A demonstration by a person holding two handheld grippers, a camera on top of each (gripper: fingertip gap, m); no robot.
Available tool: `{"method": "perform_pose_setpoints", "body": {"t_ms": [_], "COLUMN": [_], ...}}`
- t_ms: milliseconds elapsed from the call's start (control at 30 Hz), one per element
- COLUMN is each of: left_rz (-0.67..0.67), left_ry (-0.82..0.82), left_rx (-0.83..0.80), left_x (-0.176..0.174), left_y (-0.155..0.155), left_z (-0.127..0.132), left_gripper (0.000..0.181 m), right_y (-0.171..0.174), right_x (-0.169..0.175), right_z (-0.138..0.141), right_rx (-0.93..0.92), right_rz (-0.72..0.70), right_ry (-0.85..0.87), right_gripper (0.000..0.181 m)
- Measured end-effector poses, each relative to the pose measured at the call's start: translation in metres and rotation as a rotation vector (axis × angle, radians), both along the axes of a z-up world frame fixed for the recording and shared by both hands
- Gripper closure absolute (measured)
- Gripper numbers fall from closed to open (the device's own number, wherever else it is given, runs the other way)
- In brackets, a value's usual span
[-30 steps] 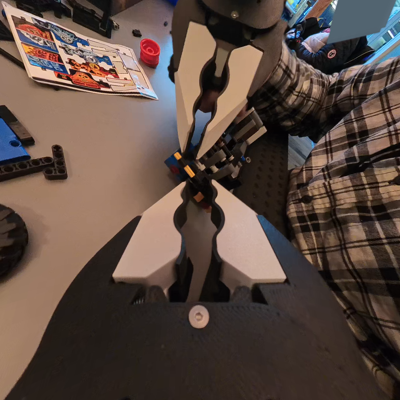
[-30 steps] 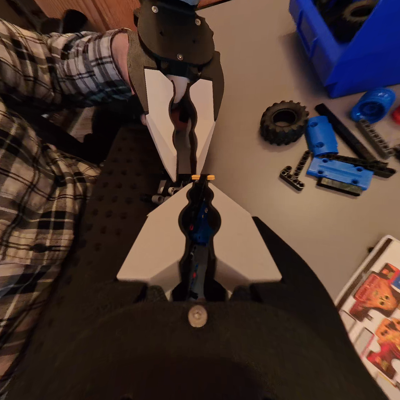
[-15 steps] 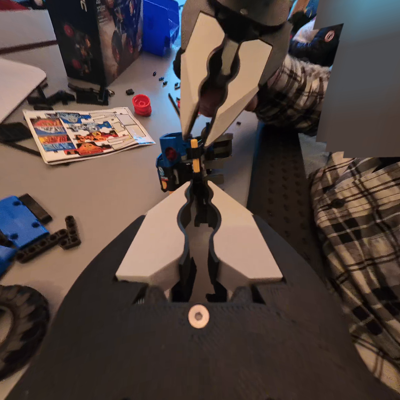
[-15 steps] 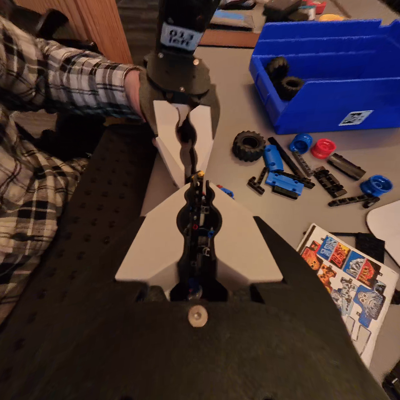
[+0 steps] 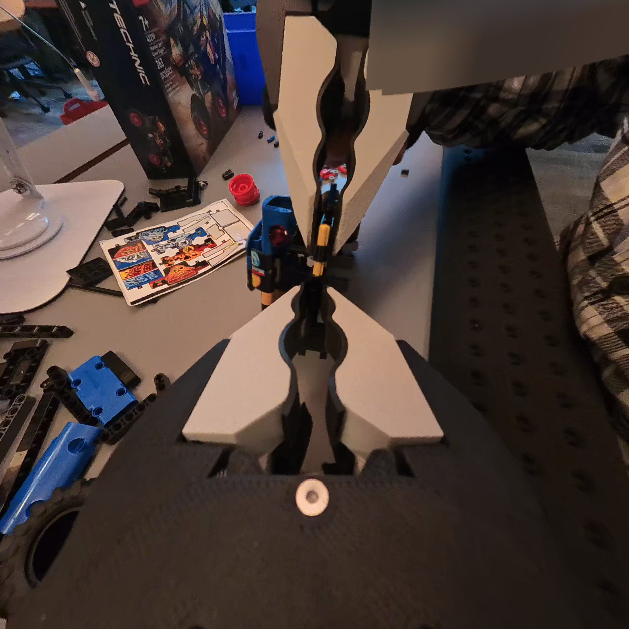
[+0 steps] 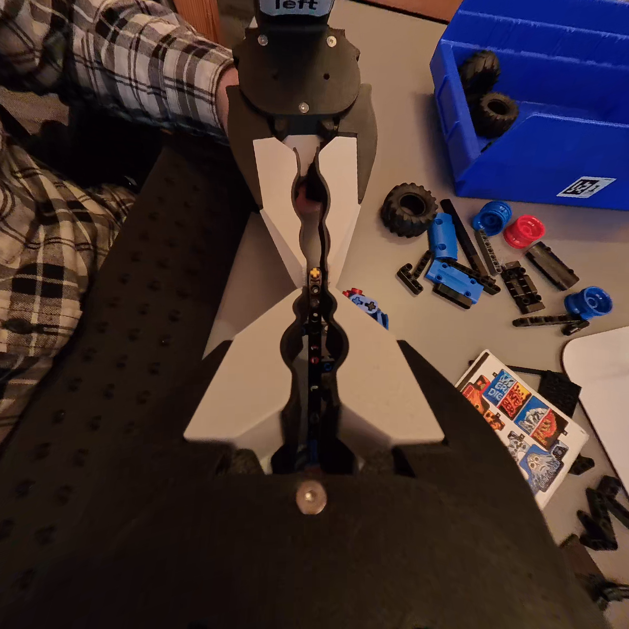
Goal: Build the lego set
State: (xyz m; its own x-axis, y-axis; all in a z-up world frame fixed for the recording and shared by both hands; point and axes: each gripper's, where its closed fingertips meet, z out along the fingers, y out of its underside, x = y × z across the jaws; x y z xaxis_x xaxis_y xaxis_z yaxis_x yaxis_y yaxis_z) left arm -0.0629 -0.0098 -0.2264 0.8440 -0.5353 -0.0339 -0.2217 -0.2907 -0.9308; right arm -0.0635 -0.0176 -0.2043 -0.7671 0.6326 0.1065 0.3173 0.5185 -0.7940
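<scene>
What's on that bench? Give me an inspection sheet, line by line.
Surface: grey table, black perforated mat along its near edge.
Job's things: half-built blue and black lego model between both grippers; loose black rubber tyre, red plastic wheel hub, blue plastic panel, printed sticker sheet.
Clutter: upright dark cardboard set box, blue plastic bin holding two tyres, white flat stand base.
Grippers: left gripper and right gripper both shut on the model.
Cables: nothing sure; thin pale line behind the box.
Surroundings: person's plaid sleeve.

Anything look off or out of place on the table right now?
Nothing stands out. Both claws, left and right, grip the lego assembly above the table; loose parts, the sticker sheet and a red wheel hub lie scattered as expected mid-build.
</scene>
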Motion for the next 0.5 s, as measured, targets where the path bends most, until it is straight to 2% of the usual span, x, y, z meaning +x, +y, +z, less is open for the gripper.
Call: {"method": "perform_pose_setpoints", "body": {"t_ms": [233,500], "left_rz": [0.018,0.023], "left_ry": [0.047,-0.024], "left_rx": [0.003,-0.026], "left_x": [-0.0009,-0.0026], "left_y": [0.0018,0.002], "left_z": [-0.0027,-0.004], "left_gripper": [0.178,0.177], "right_y": [0.0013,0.0009], "right_x": [-0.0016,-0.0038], "right_z": [-0.0044,-0.0055], "right_rx": [0.152,0.239], "right_rz": [0.005,0.005], "right_ry": [0.051,0.131], "right_gripper": [0.176,0.176]}}
